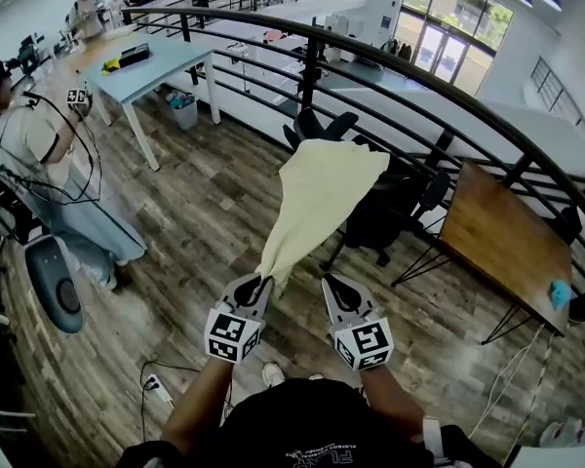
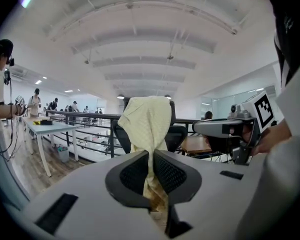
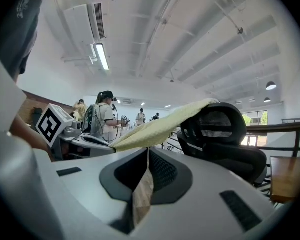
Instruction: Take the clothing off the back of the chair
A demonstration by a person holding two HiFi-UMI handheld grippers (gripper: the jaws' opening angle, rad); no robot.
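The left gripper (image 1: 259,288) has its jaws pinched on the lower end of the pale yellow garment (image 1: 324,185). Just beside it, the right gripper (image 1: 330,286) has its jaws pressed together with nothing in them, clear of the fabric. From the left jaws the garment stretches up and away to the black office chair (image 1: 382,217), its far end draped over the top of the chair back. Behind the chair runs a dark railing (image 1: 448,96), and a wooden tabletop (image 1: 502,242) stands to the right.

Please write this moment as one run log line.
left gripper: shut on cloth | right gripper: shut, empty | cloth: far end over chair back, stretched to left gripper | task: not done
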